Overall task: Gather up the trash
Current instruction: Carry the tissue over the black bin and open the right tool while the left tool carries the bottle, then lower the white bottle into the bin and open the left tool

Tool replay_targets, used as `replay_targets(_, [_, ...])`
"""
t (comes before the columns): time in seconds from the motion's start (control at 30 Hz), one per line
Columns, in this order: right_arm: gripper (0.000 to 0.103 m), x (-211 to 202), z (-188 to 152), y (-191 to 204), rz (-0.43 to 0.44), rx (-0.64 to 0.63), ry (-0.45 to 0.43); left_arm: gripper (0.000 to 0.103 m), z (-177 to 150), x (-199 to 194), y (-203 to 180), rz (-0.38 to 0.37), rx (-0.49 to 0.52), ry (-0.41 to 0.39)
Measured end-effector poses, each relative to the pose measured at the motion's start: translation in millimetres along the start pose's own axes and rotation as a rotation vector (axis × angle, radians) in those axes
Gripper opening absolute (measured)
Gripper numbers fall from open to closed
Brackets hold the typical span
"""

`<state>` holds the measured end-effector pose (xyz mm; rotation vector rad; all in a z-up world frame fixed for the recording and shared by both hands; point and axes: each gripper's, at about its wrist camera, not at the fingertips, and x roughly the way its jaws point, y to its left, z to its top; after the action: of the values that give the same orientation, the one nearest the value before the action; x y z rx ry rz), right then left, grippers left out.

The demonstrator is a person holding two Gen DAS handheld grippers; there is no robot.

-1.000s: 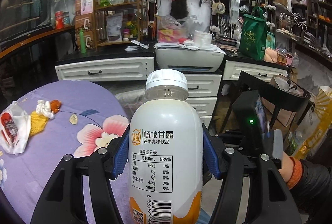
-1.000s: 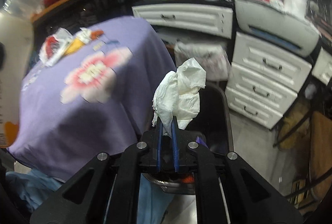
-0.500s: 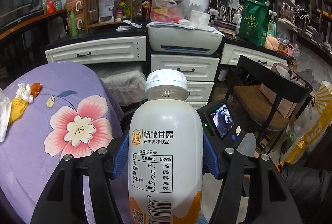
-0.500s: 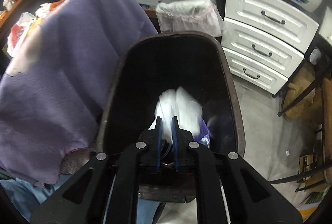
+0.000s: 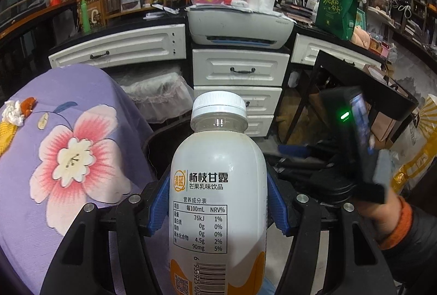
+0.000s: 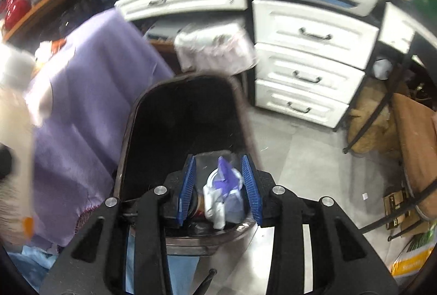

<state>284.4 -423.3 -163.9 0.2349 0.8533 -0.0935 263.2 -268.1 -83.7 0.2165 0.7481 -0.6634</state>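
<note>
My left gripper (image 5: pixel 217 202) is shut on a white drink bottle (image 5: pixel 218 185) with a white cap, held upright beside the purple-clothed table (image 5: pixel 54 158). The bottle also shows blurred at the left of the right wrist view (image 6: pixel 13 131). My right gripper (image 6: pixel 220 183) is open and empty, above the dark trash bin (image 6: pixel 136 136). White tissue and purple trash (image 6: pixel 224 191) lie at the bin's bottom, between my blue pads (image 6: pixel 188 180). The bin's rim (image 5: pixel 161 139) shows behind the bottle. The right gripper's body (image 5: pixel 355 136) shows at the right of the left wrist view.
More trash (image 5: pixel 16 114), a white wad and orange bits, lies on the floral cloth at far left. White drawers (image 5: pixel 240 70) and a printer (image 5: pixel 240 24) stand behind the bin. A black chair (image 5: pixel 368 81) and bags stand at the right.
My right gripper opened and let go of the white tissue, which now lies in the bin. The right gripper has lifted back a little. The left gripper has drifted slightly, still holding the bottle.
</note>
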Motion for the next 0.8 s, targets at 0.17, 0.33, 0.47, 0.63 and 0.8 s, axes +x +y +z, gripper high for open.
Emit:
replay_targets(0.17, [0.038, -32, 3, -16, -0.036, 0.034, -0.066, 0.061, 0, 29, -6, -0.013, 0.002, 0.059])
replay_targets(0.33, [0.047, -52, -1, -26, -0.052, 0.048, -0.096, 0.061, 0, 61, -13, 0.001, 0.025, 0.115])
replay_targets(0.47, [0.047, -59, -8, -29, -0.049, 0.055, -0.097, 0.061, 0, 85, -12, 0.008, 0.009, 0.164])
replay_targets(0.63, [0.047, -64, -12, -32, -0.042, 0.077, -0.105, 0.061, -3, 111, -11, 0.02, -0.015, 0.212])
replay_targets(0.8, [0.047, -66, -14, -36, -0.053, 0.089, -0.11, 0.061, -4, 130, -12, 0.029, -0.028, 0.245])
